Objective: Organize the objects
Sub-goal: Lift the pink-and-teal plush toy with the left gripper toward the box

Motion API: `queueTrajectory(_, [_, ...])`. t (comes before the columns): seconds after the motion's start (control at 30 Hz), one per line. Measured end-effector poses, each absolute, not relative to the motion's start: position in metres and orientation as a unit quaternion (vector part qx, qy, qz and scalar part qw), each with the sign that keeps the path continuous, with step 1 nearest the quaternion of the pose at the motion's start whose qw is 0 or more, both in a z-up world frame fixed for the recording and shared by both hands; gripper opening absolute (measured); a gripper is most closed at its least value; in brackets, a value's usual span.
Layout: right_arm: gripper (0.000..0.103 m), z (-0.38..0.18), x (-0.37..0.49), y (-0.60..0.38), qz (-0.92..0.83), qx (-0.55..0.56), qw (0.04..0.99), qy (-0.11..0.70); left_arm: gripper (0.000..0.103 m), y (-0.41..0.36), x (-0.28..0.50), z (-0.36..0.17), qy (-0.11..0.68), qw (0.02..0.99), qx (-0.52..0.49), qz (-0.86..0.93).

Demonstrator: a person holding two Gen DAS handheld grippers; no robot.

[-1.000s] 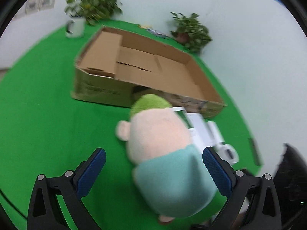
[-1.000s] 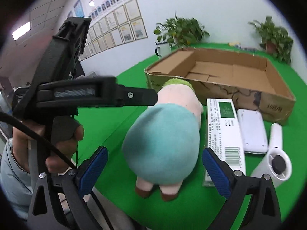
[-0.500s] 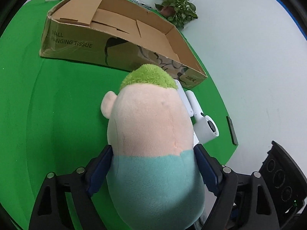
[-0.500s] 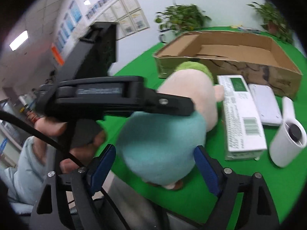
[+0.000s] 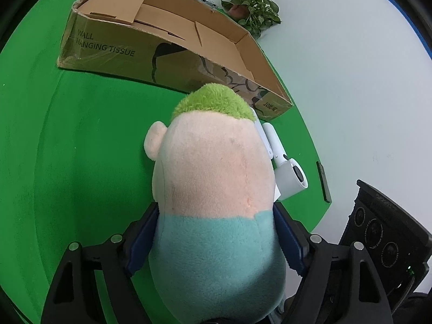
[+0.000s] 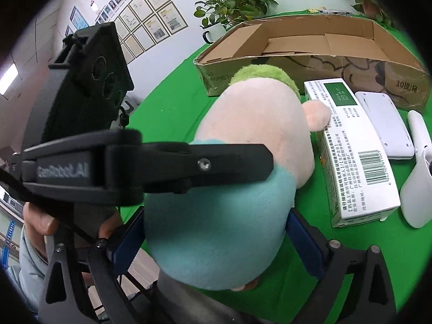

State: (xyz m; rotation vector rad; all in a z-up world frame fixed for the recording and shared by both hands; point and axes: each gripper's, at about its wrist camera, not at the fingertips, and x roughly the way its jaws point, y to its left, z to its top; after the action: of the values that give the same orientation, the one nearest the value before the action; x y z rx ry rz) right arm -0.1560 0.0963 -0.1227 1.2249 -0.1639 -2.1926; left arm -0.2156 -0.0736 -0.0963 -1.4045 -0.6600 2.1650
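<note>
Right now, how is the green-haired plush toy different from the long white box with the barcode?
The plush toy is soft, rounded, peach and teal; the white box is hard-edged, flat-sided, printed with text. The toy sits between gripper fingers; the box lies free. Both rest on the green table, side by side.

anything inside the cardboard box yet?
Nothing visible: the cardboard box shows only its folded bottom flaps. The floor strip just behind its near wall is hidden in both views, so a flat item there can't be excluded.

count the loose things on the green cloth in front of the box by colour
White: 3, a carton, a flat case and a handheld fan
Multicoloured: 1, the plush doll
Total: 4
</note>
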Motion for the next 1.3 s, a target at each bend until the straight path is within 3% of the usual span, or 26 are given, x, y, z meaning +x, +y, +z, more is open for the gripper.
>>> queueTrajectory(0.37, [0.084,-0.107,-0.138,0.099,-0.848,0.424,0.315,-0.046,0.072,-0.061,-0.192,-0.076,-0.23,0.25,-0.481,0.808])
queueTrajectory(0.77, [0.084,-0.039,-0.141,0.119,-0.884,0.337,0.323,-0.026,0.071,-0.041,-0.196,0.012,-0.179,0.268,-0.401,0.858])
queueTrajectory(1.3, [0.084,0.048,-0.25,0.108,-0.902,0.276,0.333,0.02,0.072,-0.059,-0.263,0.161,-0.144,0.282,-0.317,0.894])
